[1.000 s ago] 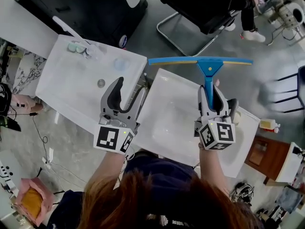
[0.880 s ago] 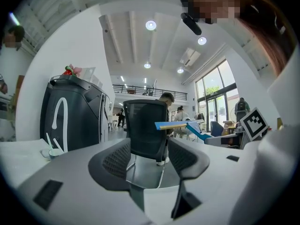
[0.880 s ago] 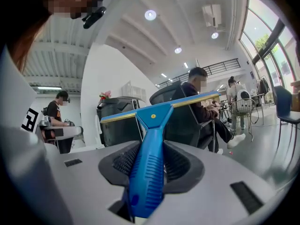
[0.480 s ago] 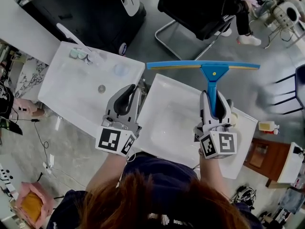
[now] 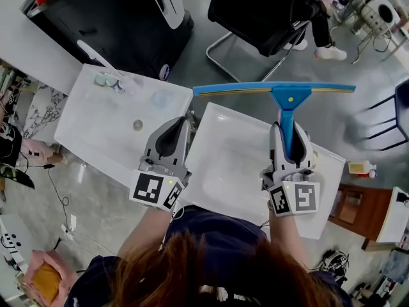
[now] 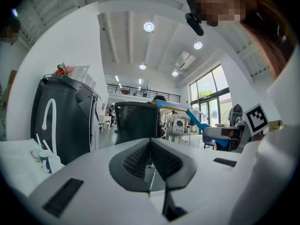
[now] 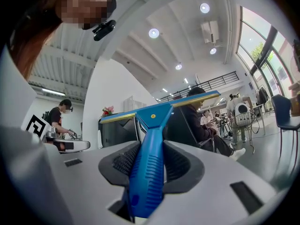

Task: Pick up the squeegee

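Observation:
The blue squeegee is lifted above the right white sink, its long blade running left to right and its ribbed handle pointing back toward me. My right gripper is shut on that handle, pads pressed on both sides, as the right gripper view shows. My left gripper hovers over the gap between the two sinks with its jaws shut and nothing between them. In the left gripper view the left gripper has its pads meeting, and the squeegee shows small at the right.
Two white sinks lie below: the left sink with a drain, cups and a faucet at its far edge, and the right sink. A black machine and a black chair stand beyond. A seated person is ahead.
The left gripper's jaws went from wide open to shut, with nothing in them. The right gripper has risen with the squeegee, which now looks larger and higher above the sink.

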Action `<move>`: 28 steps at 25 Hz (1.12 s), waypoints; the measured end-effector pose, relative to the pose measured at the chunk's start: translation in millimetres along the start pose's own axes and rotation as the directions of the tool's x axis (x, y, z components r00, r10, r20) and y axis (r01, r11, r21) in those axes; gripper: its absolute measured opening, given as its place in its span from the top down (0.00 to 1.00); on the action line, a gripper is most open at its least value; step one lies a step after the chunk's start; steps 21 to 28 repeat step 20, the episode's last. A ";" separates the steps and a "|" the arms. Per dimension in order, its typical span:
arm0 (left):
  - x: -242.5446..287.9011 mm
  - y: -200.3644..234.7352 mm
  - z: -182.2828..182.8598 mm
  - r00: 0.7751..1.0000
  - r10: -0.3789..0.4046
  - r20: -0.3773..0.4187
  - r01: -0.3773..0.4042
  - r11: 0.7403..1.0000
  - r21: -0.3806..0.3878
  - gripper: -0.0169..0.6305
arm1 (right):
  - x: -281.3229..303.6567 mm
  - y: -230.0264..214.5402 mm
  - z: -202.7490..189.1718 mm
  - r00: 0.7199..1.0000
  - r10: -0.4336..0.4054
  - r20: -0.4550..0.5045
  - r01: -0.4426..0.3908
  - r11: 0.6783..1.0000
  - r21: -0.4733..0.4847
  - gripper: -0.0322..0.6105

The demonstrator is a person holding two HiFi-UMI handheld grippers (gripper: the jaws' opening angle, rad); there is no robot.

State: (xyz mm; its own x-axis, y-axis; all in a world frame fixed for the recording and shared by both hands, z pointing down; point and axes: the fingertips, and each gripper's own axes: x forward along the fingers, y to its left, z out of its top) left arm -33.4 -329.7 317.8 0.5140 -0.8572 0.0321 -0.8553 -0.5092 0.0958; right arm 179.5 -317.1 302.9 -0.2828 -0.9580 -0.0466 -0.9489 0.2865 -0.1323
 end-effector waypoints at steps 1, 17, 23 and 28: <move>0.4 -0.9 1.3 1.000 -0.002 0.002 0.002 1.000 0.002 0.94 | -0.4 0.8 1.9 1.000 0.001 0.003 -0.001 1.000 -0.005 0.70; 6.8 -9.4 4.1 1.000 -0.027 0.001 0.027 0.999 0.022 0.94 | -5.2 4.7 13.3 0.999 0.004 0.039 -0.004 1.000 -0.022 0.70; 7.4 -5.9 2.8 1.000 -0.023 -0.002 0.023 0.999 0.027 0.94 | -4.4 4.5 13.0 0.999 -0.002 0.045 0.003 1.000 -0.024 0.70; 7.4 -5.9 2.8 1.000 -0.023 -0.002 0.023 0.999 0.027 0.94 | -4.4 4.5 13.0 0.999 -0.002 0.045 0.003 1.000 -0.024 0.70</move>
